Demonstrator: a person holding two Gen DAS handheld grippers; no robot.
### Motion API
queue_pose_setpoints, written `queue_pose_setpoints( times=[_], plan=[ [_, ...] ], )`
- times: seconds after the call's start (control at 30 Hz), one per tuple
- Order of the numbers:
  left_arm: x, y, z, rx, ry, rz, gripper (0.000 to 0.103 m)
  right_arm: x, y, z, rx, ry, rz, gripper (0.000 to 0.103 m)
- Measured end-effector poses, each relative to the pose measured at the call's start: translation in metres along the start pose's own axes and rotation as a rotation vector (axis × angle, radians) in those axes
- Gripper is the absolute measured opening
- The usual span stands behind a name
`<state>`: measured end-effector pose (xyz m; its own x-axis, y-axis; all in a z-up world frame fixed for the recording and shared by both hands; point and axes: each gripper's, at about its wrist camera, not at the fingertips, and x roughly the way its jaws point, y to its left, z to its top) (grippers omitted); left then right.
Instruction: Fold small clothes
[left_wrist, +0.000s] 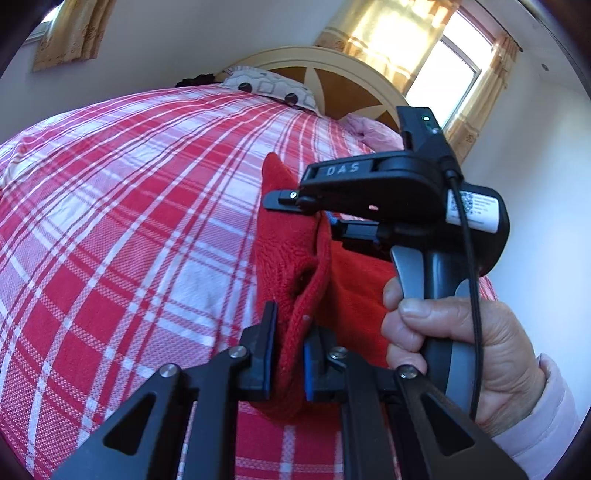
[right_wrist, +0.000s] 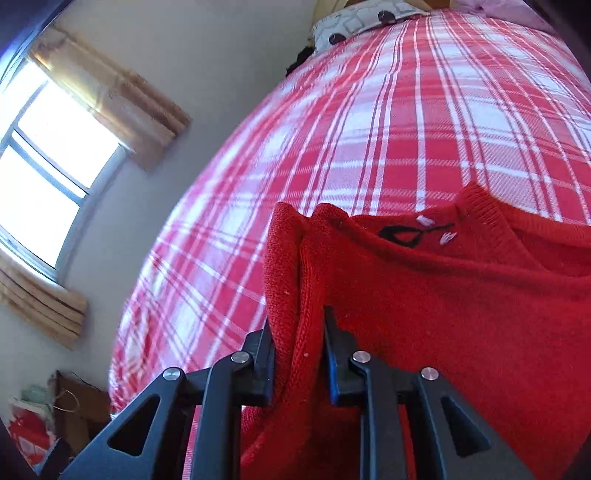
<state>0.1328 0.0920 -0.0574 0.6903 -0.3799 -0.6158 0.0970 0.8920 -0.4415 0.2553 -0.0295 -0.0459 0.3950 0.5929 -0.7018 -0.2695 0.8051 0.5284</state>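
Lying on the checked bedspread (right_wrist: 424, 122), the red knitted sweater (right_wrist: 461, 295) points its neckline toward the pillow (left_wrist: 269, 86), long axis up the bed; we see the left gripper (left_wrist: 290, 325) and right gripper (right_wrist: 299, 332) each clamped on a bunched edge.

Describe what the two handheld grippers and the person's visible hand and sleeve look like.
Both grippers are black, with triangular cutouts, silver rivets and blue pads inside the jaws. The left wrist view shows the right gripper: "DAS" on top, a green light, a white QR label, a grey-and-black handle and a thin black cable. The hand wears a pale pink sleeve.
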Motion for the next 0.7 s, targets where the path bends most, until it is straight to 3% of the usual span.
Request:
queue_pose_setpoints(
  times=[0.23,0.7],
  plan=[
    [-0.007,-0.031,0.003,0.069,-0.017,-0.045,0.013,-0.051,-0.015,0.000,0.038,-0.096,0.062,0.020],
    [-0.002,-0.109,-0.013,0.230,0.019,-0.118,0.013,-0.140,-0.088,-0.016,0.111,-0.219,0.011,0.020]
  ],
)
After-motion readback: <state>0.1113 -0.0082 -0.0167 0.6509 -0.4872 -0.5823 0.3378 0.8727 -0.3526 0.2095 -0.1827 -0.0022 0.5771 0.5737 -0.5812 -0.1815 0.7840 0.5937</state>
